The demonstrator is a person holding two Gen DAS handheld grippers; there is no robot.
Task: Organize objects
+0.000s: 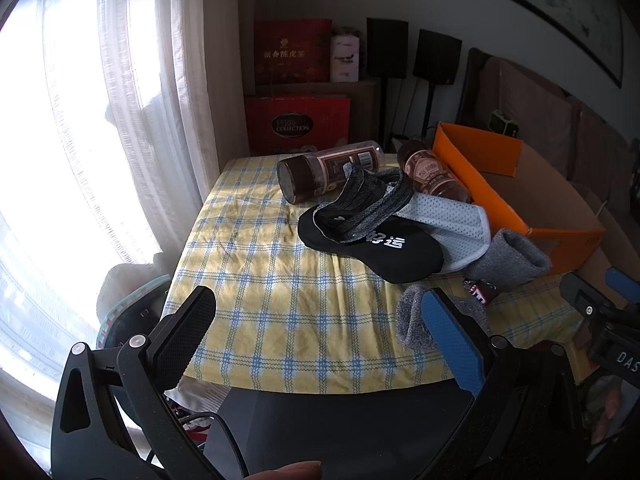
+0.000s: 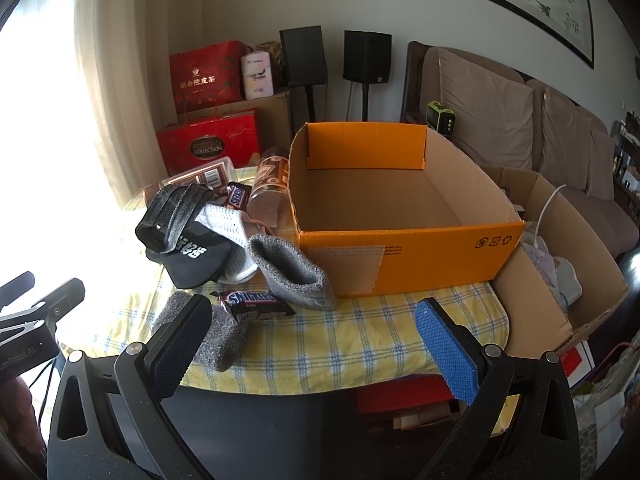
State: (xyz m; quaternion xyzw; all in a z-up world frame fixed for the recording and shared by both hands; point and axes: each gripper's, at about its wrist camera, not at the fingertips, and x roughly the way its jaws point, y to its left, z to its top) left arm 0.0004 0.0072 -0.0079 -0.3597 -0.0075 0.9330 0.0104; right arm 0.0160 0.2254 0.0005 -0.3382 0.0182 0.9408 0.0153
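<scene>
Socks (image 2: 294, 272), bars and jars lie unsorted beside the empty box (image 2: 400, 200); both grippers (image 1: 320, 336) (image 2: 316, 344) hover wide, nothing held, so a first pick comes next.

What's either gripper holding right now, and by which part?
Nothing. The left gripper and the right gripper are both open and empty, above the near edge of the checked tablecloth.

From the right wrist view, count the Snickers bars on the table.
2. One Snickers bar lies near the front, between the two grey socks. The second bar sits farther back, against the tipped jar. The sock pile may hide more.
</scene>
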